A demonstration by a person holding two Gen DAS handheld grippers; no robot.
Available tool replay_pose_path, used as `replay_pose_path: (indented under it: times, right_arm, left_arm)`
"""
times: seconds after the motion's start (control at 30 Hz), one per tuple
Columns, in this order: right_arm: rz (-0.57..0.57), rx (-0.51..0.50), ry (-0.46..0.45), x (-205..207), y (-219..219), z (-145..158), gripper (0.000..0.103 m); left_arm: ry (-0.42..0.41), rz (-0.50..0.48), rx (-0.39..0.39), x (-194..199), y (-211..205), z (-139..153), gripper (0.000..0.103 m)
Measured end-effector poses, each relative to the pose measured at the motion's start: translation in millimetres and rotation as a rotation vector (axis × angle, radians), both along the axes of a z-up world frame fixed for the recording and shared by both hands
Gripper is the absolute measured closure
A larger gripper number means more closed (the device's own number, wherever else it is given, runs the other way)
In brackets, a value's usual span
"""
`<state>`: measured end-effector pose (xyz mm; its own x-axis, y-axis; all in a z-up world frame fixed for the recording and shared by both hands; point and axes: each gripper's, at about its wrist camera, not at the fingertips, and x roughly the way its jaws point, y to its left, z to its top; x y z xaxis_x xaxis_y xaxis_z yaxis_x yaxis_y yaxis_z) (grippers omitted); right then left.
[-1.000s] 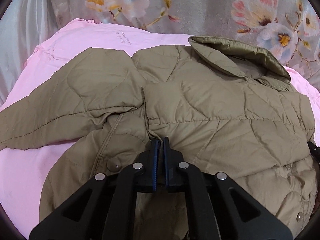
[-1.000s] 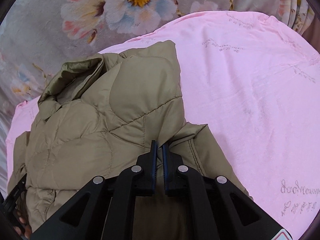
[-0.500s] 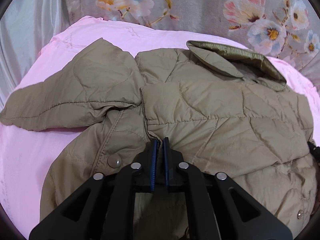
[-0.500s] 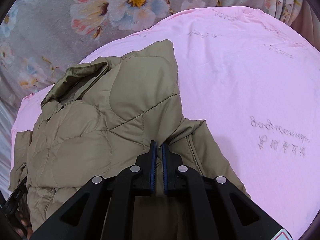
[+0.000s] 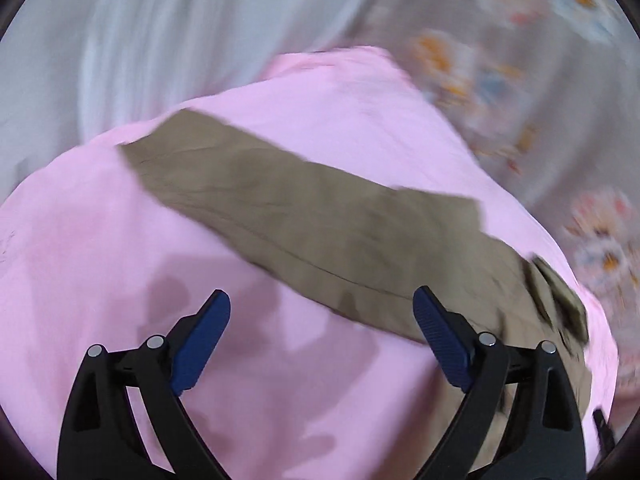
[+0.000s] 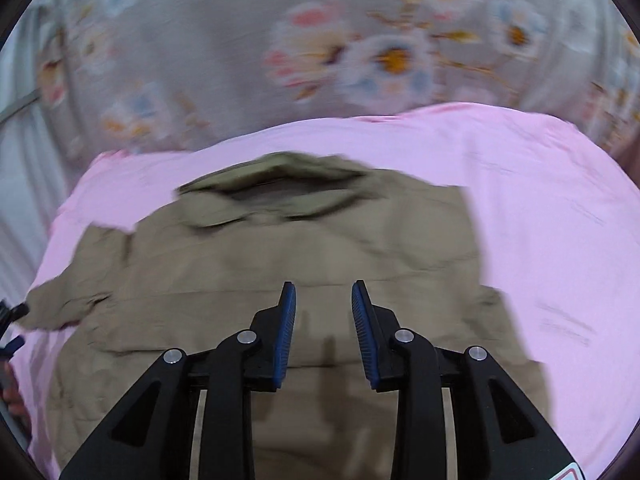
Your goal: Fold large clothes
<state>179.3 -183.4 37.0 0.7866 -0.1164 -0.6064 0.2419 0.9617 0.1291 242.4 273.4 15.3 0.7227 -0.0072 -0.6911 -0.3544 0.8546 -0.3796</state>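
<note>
Pink sheet (image 5: 100, 260) over bed, floral fabric (image 6: 224, 52) behind; both views motion-blurred. Olive quilted jacket (image 6: 304, 264) flat on sheet, collar (image 6: 276, 178) at far side. Left gripper (image 5: 322, 322) spread wide, empty, above bare sheet. Sleeve (image 5: 288, 204) just ahead, long axis diagonal from upper left to lower right. Right gripper (image 6: 323, 308) partly apart, empty, over jacket body. Left nearer sleeve; likely grabs it next.

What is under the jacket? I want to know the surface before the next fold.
A pink sheet shows all around the jacket, which lies spread on it. Whatever sits directly beneath the jacket's body is covered.
</note>
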Motion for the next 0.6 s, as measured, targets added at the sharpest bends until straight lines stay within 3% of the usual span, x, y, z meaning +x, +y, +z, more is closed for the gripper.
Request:
replay_pose_path:
  times: [0.17, 0.3, 0.43, 0.47, 0.5, 0.53, 0.57, 0.6]
  right_arm:
    - [0.133, -0.085, 0.069, 41, 70, -22, 0.073]
    - [0.138, -0.106, 0.135, 54, 79, -51, 0.071]
    - [0.129, -0.026, 0.134, 53, 68, -56, 0.070]
    - [0.129, -0.022, 0.135, 53, 67, -57, 0.070]
    - [0.128, -0.023, 0.136, 53, 67, -57, 0.070]
    - [0.126, -0.026, 0.137, 52, 69, -58, 0.070]
    - [0.124, -0.028, 0.138, 53, 70, -58, 0.069]
    - [0.123, -0.028, 0.137, 53, 70, -58, 0.069]
  left_arm:
    - [0.049, 0.180, -0.079, 11, 80, -25, 0.013]
    - [0.055, 0.200, -0.137, 21, 107, -39, 0.013]
    - [0.048, 0.186, -0.083, 39, 103, -38, 0.017]
    - [0.051, 0.177, -0.081, 44, 100, -37, 0.030]
    - [0.060, 0.161, -0.074, 50, 95, -37, 0.051]
    - [0.078, 0.153, -0.045, 54, 91, -35, 0.061]
    - [0.098, 0.146, -0.030, 57, 88, -31, 0.084]
    - [0.086, 0.124, -0.014, 60, 83, -23, 0.099]
